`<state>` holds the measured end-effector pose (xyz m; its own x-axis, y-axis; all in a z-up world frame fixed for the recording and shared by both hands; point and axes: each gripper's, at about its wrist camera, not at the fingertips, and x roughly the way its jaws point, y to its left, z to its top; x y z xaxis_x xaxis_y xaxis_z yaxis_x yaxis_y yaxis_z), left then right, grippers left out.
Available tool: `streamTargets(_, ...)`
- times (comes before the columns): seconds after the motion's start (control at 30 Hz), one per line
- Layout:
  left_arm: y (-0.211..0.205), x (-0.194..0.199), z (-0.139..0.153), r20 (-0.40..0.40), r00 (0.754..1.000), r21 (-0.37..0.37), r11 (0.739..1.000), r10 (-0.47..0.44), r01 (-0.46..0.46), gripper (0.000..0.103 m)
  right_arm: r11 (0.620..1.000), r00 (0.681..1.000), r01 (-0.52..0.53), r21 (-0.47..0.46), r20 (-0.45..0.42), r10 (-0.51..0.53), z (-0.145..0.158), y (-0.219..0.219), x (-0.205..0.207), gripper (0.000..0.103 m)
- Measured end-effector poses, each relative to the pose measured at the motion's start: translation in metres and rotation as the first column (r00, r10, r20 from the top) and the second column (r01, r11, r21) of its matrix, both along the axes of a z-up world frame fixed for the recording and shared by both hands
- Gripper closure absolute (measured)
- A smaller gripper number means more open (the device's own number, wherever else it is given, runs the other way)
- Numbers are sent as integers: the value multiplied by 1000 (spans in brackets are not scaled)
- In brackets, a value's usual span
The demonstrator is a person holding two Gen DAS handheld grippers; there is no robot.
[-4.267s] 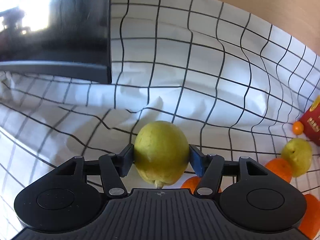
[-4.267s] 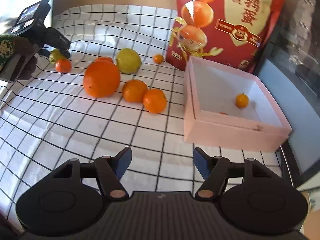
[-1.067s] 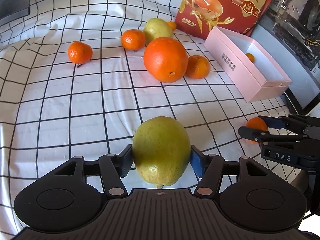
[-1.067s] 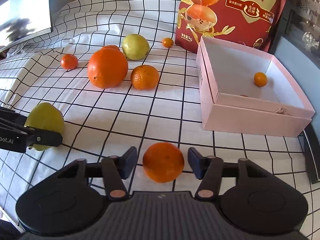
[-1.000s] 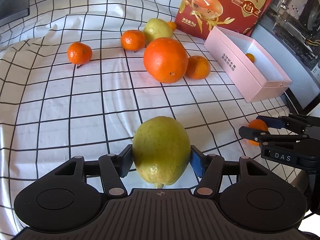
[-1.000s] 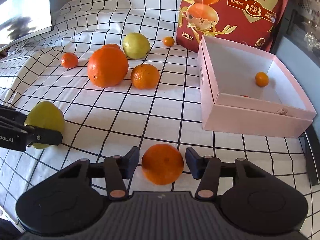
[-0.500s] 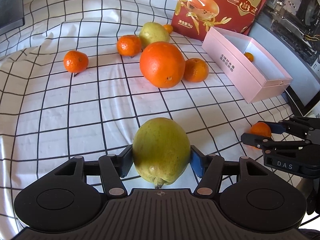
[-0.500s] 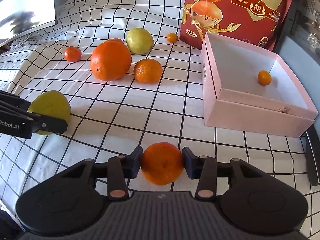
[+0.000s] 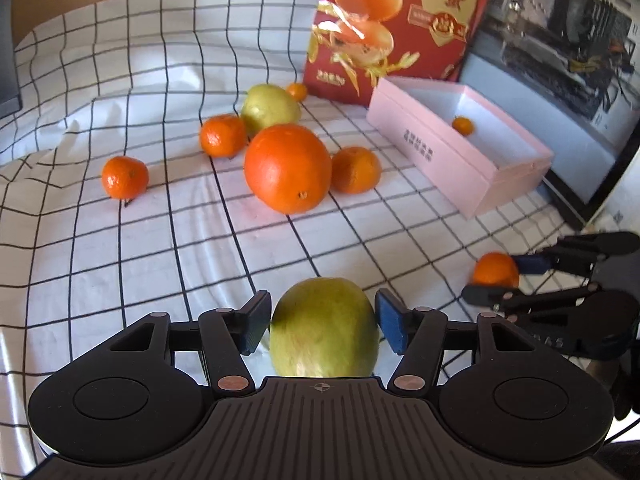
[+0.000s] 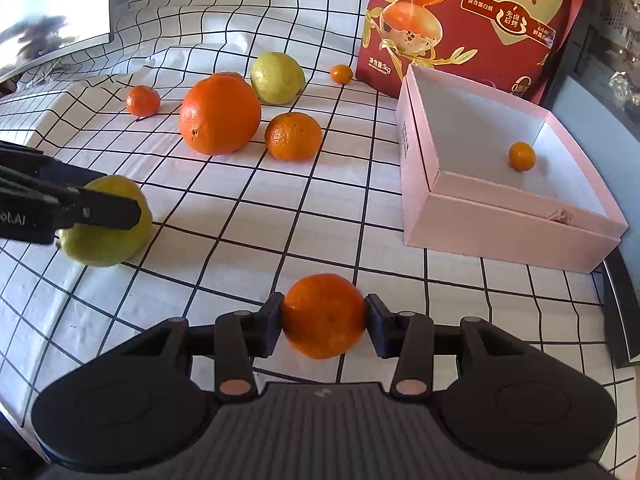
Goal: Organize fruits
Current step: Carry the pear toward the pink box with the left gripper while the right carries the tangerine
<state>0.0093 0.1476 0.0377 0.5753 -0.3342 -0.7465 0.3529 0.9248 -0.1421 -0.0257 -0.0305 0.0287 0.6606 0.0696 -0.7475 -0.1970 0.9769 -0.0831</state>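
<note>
Fruits lie scattered on the checked cloth [image 10: 280, 208] left of the pink box [image 10: 500, 220], which holds one tiny orange [image 10: 522, 156]. Nearer than the box, the right gripper [image 10: 323, 320] is clamped on a mandarin [image 10: 323, 316]. Farther left of it, the left gripper [image 9: 323, 320] straddles a green pear [image 9: 324, 326], its blue pads [image 9: 387, 319] barely off the skin.
</note>
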Motion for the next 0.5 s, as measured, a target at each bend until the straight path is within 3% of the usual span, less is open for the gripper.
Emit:
streamTargets(0.27,-1,-4,-9,-75,996,-22,998,-56,55,36,1000,1000,10,12,4,-10,-1,-2,-2,60)
streamTargets(0.5,-5,-2,-11,-81,996,-27,999,-48,46,37,999,1000,21,35,8,-21,0,-5,-2,60)
